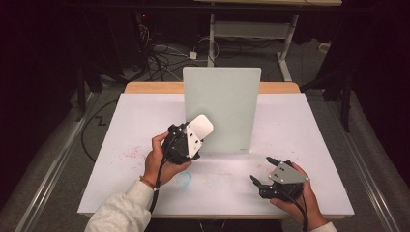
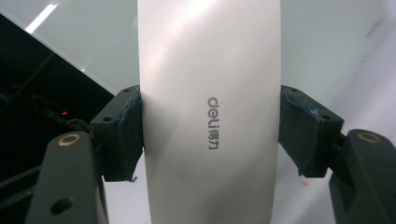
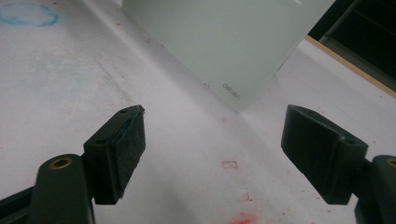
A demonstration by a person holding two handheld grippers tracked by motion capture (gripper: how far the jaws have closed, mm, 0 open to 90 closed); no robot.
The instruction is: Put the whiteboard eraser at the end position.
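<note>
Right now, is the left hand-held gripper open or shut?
Shut. In the left gripper view, the left hand-held gripper has both jaws pressed against the edges of the white eraser.

1 white eraser (image 2: 210,112), 1 upright board (image 1: 221,108), 1 table (image 1: 145,121), 2 grippers: left (image 1: 193,131), right (image 1: 266,170). 1 blue scribble (image 1: 184,179), red smudges approx. 2 patches.

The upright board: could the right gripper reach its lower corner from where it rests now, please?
Probably yes. The right gripper is open, holds nothing and faces the board; bare table lies between them. The left gripper, with the white eraser, is at the board's other side.
</note>
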